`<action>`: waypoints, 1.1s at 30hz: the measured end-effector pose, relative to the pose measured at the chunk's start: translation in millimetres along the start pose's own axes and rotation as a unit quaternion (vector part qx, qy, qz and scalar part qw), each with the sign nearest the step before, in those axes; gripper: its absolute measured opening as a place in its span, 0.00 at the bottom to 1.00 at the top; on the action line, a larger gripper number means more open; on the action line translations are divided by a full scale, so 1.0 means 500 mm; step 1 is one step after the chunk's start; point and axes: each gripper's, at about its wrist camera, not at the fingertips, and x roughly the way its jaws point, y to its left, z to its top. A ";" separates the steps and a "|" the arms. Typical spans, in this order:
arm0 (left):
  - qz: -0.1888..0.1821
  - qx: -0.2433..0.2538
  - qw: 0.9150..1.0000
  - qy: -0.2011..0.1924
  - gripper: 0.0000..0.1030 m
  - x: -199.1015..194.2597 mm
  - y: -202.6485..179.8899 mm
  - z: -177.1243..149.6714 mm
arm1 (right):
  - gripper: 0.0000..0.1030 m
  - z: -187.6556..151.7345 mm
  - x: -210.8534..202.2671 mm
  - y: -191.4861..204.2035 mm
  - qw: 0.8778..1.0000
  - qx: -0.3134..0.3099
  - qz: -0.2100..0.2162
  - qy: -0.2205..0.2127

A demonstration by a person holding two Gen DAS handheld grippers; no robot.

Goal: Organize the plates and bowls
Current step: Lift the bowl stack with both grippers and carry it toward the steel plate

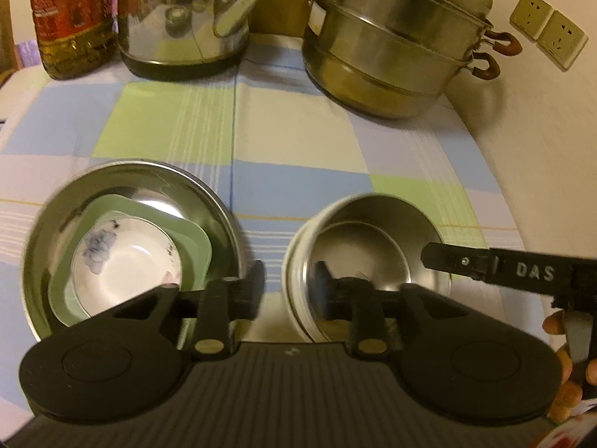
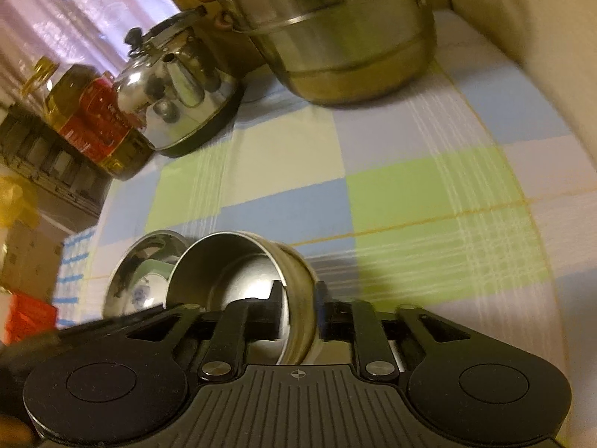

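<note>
- The right tool (image 2: 296, 311) pinches the wall of the steel bowl (image 2: 238, 276), one finger inside and one outside; its arm reads "DAS" in the left wrist view.
- The left tool (image 1: 287, 285) is spread wide with nothing between its fingers, one finger (image 1: 322, 276) reaching inside the steel bowl (image 1: 373, 246).
- That bowl sits nested in a white bowl (image 1: 294, 261) on the bench (image 1: 298, 142).
- Just left of the steel bowl, a steel plate (image 1: 209, 201) holds a green square dish (image 1: 190, 235), and in it one white bowl with blue flowers (image 1: 127, 265).
- Beyond the steel bowl stand one steamer pot (image 1: 395, 37), one kettle (image 1: 183, 18) and one red-labelled oil bottle (image 1: 71, 15); the label's writing is too blurred to read.
</note>
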 end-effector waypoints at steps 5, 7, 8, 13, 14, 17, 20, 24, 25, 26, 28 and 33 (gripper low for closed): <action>-0.002 0.000 1.000 0.012 0.36 0.025 -0.002 0.001 | 0.48 -0.009 0.029 -0.005 1.000 -0.004 -0.003 0.006; -0.001 -0.001 1.000 0.019 0.35 0.035 -0.003 -0.001 | 0.48 -0.011 0.042 -0.009 1.000 0.001 0.000 0.013; -0.002 -0.002 1.000 0.021 0.34 0.039 -0.004 -0.002 | 0.48 -0.011 0.045 -0.011 1.000 0.003 0.001 0.014; -0.003 0.001 1.000 0.025 0.29 0.049 -0.010 -0.004 | 0.45 -0.010 0.059 -0.021 1.000 0.020 0.011 0.020; -0.004 0.002 1.000 0.026 0.27 0.049 -0.011 -0.005 | 0.38 -0.009 0.061 -0.022 0.999 0.024 0.014 0.023; -0.006 0.002 1.000 0.027 0.23 0.053 -0.014 -0.004 | 0.29 -0.007 0.068 -0.027 0.999 0.038 0.019 0.031; -0.003 0.004 1.000 0.025 0.22 0.051 -0.015 -0.005 | 0.27 -0.006 0.066 -0.025 0.999 0.034 0.015 0.032; -0.001 0.005 1.000 0.026 0.21 0.048 -0.016 -0.010 | 0.26 -0.007 0.066 -0.016 0.999 0.026 0.005 0.039; -0.001 0.005 1.000 0.027 0.21 0.047 -0.015 -0.011 | 0.26 -0.008 0.064 -0.013 0.999 0.024 0.004 0.043; -0.001 0.005 1.000 0.028 0.21 0.045 -0.014 -0.013 | 0.25 -0.010 0.064 -0.011 0.999 0.024 0.003 0.047; -0.001 0.004 0.999 0.032 0.21 0.039 -0.011 -0.020 | 0.25 -0.015 0.062 -0.008 0.998 0.026 0.002 0.056; 0.000 0.016 0.999 0.041 0.22 0.011 -0.009 -0.057 | 0.25 -0.043 0.047 0.002 0.997 0.023 0.003 0.080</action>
